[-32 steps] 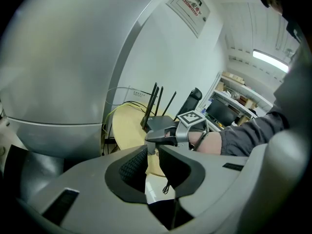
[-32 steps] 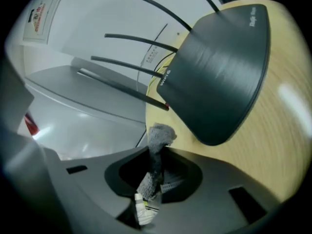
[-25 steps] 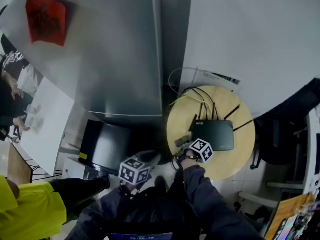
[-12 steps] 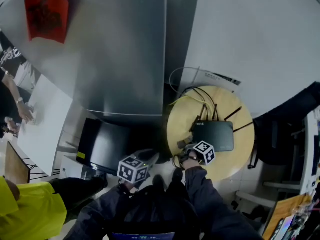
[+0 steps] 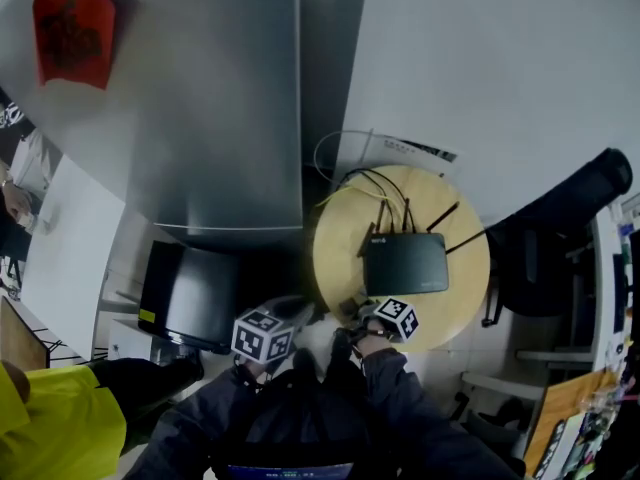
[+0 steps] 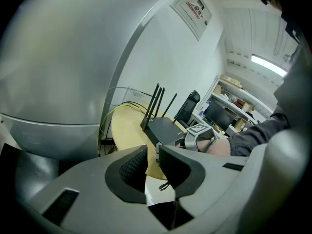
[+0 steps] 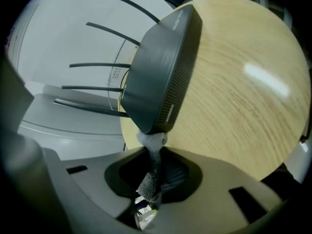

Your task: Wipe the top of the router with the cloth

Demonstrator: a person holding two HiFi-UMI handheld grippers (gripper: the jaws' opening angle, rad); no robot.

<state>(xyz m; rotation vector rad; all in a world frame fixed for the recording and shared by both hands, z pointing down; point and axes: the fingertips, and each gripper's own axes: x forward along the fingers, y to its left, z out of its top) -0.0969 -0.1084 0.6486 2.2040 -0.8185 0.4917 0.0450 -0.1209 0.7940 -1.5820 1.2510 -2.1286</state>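
Router [image 5: 405,263]: middle of round worktop [image 5: 335,258].
Cloth [image 7: 152,143]: pinched in right gripper [image 7: 156,177], tuft at the router's near corner, apparently for wiping.
Left gripper [image 6: 152,162]: jaws apart, empty, held near-left, clear.

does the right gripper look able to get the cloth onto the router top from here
Probably yes: the right gripper, shut on the cloth, sits at the near corner of the router, and nothing lies on its top or between them.
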